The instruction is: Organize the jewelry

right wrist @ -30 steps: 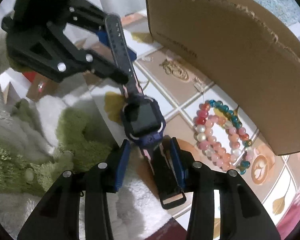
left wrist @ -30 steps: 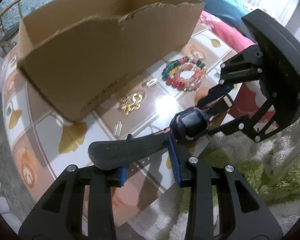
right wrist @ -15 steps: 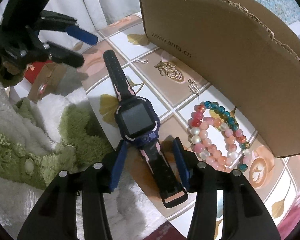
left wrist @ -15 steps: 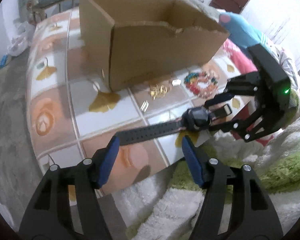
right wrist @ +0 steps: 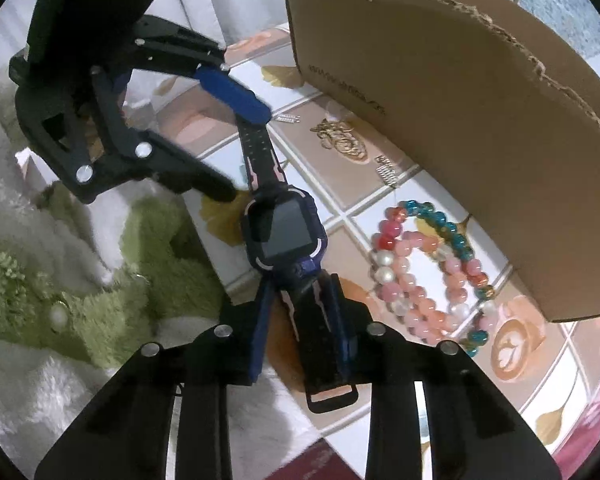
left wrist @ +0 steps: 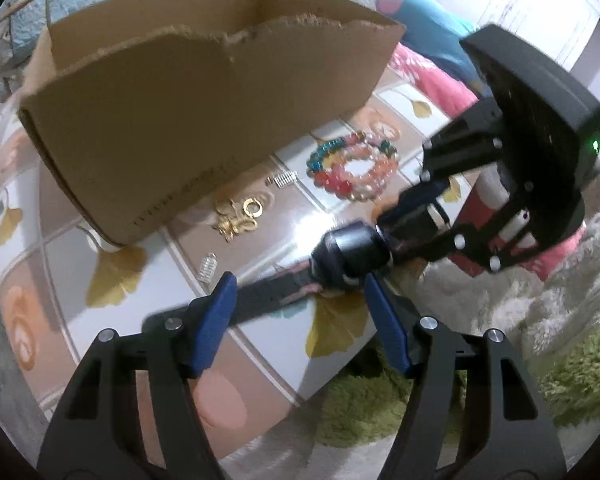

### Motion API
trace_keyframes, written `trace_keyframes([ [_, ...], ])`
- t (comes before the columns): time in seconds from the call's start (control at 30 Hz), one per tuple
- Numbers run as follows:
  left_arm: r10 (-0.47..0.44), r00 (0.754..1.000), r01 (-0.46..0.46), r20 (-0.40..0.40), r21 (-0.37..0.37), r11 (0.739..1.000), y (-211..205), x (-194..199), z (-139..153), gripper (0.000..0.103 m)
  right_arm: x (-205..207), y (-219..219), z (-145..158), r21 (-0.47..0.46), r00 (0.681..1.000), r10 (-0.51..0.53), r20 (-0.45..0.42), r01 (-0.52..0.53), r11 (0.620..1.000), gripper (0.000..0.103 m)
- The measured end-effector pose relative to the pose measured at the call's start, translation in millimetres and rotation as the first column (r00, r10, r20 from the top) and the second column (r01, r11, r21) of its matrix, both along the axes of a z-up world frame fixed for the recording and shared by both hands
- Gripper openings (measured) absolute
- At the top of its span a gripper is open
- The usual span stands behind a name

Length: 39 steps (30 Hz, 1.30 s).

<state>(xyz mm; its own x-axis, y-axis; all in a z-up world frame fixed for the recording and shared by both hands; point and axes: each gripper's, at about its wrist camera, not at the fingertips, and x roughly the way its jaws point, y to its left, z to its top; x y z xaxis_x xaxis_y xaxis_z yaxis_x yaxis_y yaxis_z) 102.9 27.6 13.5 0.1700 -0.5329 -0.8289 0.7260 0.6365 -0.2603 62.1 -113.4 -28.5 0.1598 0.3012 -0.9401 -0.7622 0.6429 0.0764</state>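
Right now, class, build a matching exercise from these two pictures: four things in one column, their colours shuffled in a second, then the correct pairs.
Things:
1. cardboard box
2. watch
3. earrings
4. rug

Colours:
A. green and white
B. gold
C. brown
D. dark blue and black

Pairs: 1-C, 2-D, 3-B, 4-A

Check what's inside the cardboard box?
Only bare inner walls show in the cardboard box; its front wall covers the floor, so contents cannot be told. The bead bracelets and gold jewelry lie outside on the table.
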Motion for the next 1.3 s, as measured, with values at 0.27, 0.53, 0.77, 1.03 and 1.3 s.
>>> trace_keyframes([
  [0.27,-0.003,0.995,0.001,-0.102,-0.016,1.000,5.4,-7.9,-2.9,0.063,7.1,-12.6,2.8,0.011,0.999,0.046,0.025,-0.047,0.999,0.027],
  [0.53,-0.024,1.000,0.024,0.011,-0.022,0.999,5.8,-13.7,18.1,0.063,-2.0,-10.8,3.1,0.010,0.998,0.061,0.036,-0.061,0.998,0.027],
  [0.77,-0.072,0.997,0.072,-0.003,-0.042,0.997,-2.0,14.4,5.6,0.057,-6.8,2.0,-3.2,-0.010,0.996,0.068,0.056,-0.068,0.998,0.028],
  [1.03,-0.108,0.991,0.104,-0.073,-0.063,0.993,-1.9,24.2,-4.3,0.055,-15.3,4.0,-5.2,-0.015,0.996,0.067,0.055,-0.066,0.998,0.034],
  [1.3,-0.104,0.984,0.095,-0.144,-0.070,0.993,3.0,12.7,-6.9,0.055,-15.2,-4.1,-3.1,-0.015,0.997,0.039,0.061,-0.038,0.999,0.038],
])
